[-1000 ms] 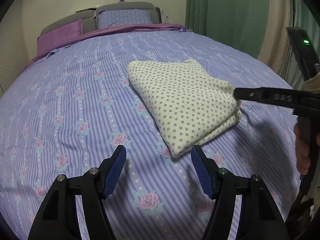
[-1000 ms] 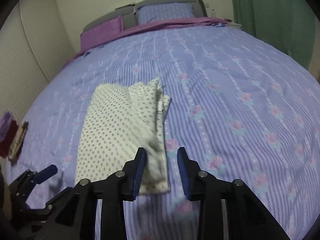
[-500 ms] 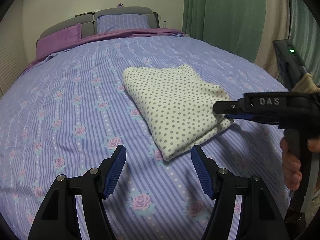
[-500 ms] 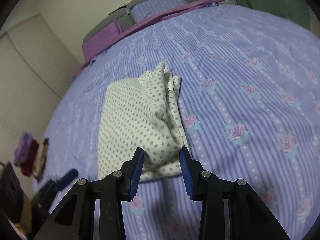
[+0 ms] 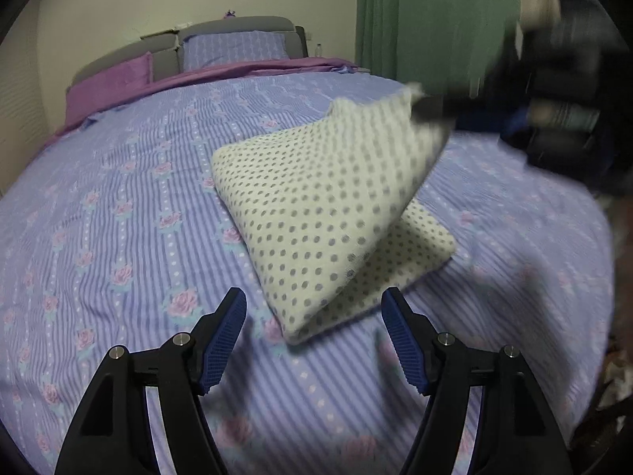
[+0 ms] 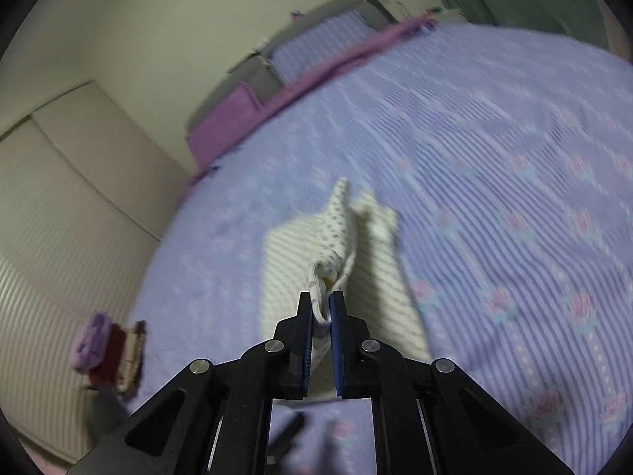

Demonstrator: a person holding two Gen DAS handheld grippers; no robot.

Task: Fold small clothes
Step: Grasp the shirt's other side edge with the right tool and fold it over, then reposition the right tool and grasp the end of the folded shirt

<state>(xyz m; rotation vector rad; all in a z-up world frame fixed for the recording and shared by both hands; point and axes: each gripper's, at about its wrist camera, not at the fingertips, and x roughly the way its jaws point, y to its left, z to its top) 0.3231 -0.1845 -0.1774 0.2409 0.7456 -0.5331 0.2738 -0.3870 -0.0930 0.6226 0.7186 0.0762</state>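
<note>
A cream garment with grey dots [image 5: 328,213] lies folded on the purple flowered bed. Its upper layer is lifted at the right edge, where my right gripper [image 5: 431,109] shows blurred, pinching the cloth. In the right wrist view my right gripper [image 6: 321,308] is shut on the garment's edge [image 6: 330,237] and holds it above the bed. My left gripper [image 5: 314,316] is open and empty, just above the bed in front of the garment's near corner.
The bedspread [image 5: 118,217] spreads out to the left and front. Pillows and a grey headboard [image 5: 233,39] stand at the far end. A green curtain [image 5: 435,19] hangs at the right. Small purple and red items [image 6: 107,352] lie by the wall.
My right gripper has shut on the garment's right edge and lifted the upper layer up off the bed. My left gripper has stayed open near the front corner.
</note>
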